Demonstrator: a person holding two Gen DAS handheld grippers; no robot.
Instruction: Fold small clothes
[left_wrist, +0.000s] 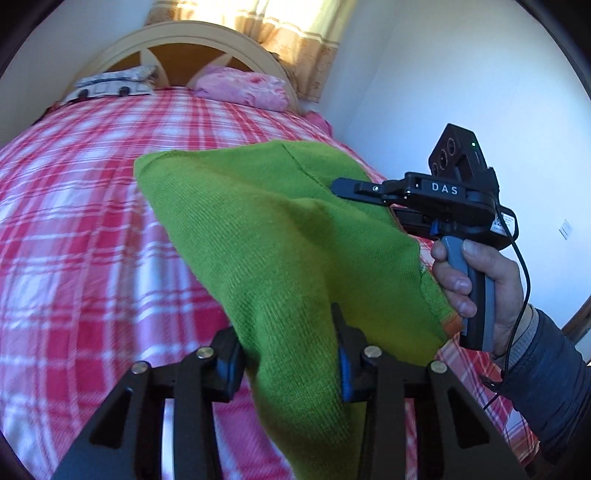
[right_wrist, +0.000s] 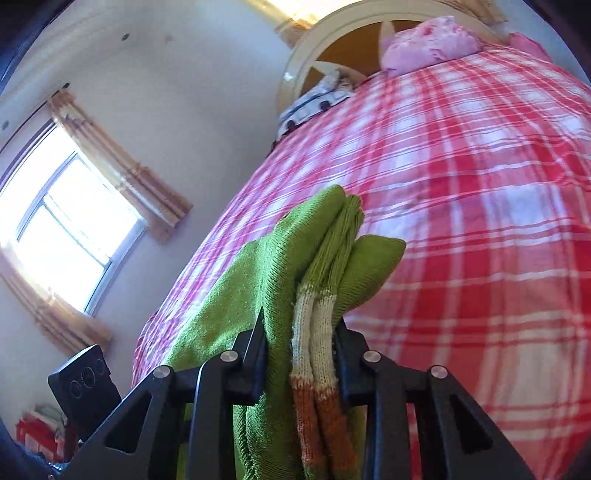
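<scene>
Left claw (left_wrist: 291, 354) sits low and near, jaws pinching a fold of the green knit garment (left_wrist: 266, 229); cloth runs up between its blue-padded fingers (left_wrist: 345, 373). Right claw (left_wrist: 341, 184) comes in from the right, held by the person's right hand (left_wrist: 476, 284) on a grey handle, dark sleeve behind; its jaws are pressed onto the garment's far right edge. In the right wrist view the right claw (right_wrist: 299, 339) clamps bunched green layers plus the cream-and-orange ribbed cuffs (right_wrist: 314, 354). The garment (right_wrist: 280, 280) hangs stretched between both claws, lifted over the bed; whether any part touches the cover, cannot tell.

The bed (left_wrist: 74, 206) carries a red-and-white plaid cover, filling most of both views. Far end: patterned pillow (left_wrist: 110, 85) on the left, pink pillow (left_wrist: 243, 88) to its right, against a cream arched headboard (left_wrist: 184, 40). Yellow curtain (left_wrist: 295, 33) behind, white wall (left_wrist: 443, 74) at right. Right wrist view: bright window (right_wrist: 70, 229) far left.
</scene>
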